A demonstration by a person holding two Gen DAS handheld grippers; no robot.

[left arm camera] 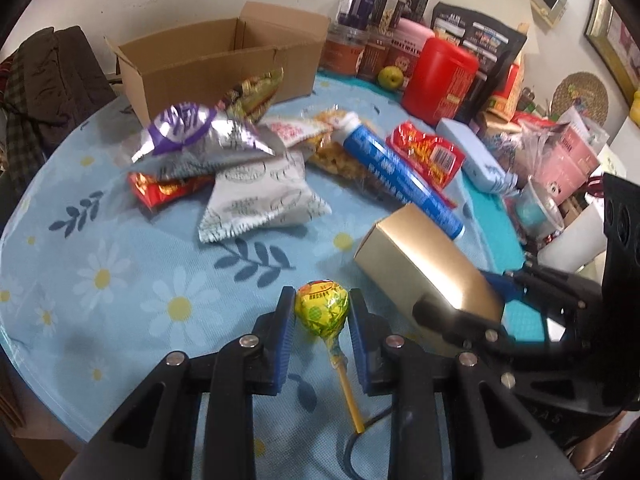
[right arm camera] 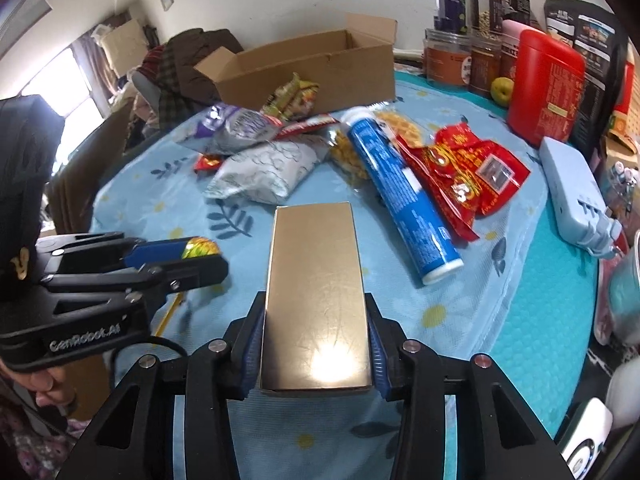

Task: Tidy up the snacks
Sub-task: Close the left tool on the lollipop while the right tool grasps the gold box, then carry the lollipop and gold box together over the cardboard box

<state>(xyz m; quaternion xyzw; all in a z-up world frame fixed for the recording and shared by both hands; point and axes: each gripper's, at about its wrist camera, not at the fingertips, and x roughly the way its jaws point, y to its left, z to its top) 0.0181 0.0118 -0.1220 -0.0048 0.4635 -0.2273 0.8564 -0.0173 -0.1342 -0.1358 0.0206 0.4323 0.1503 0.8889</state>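
1. The table [right arm camera: 532,320], under a blue daisy-print cloth, carries an open cardboard box [right arm camera: 320,68] at its far edge.
2. A heap of snack bags [left arm camera: 240,160] lies mid-table, in front of the box.
3. The right gripper [right arm camera: 316,344] pinches a gold box [right arm camera: 316,280] by its long sides, near the front edge.
4. The left gripper [left arm camera: 322,312] flanks a lollipop [left arm camera: 322,306]; its pads look to be touching the wrapper, though contact is unclear.
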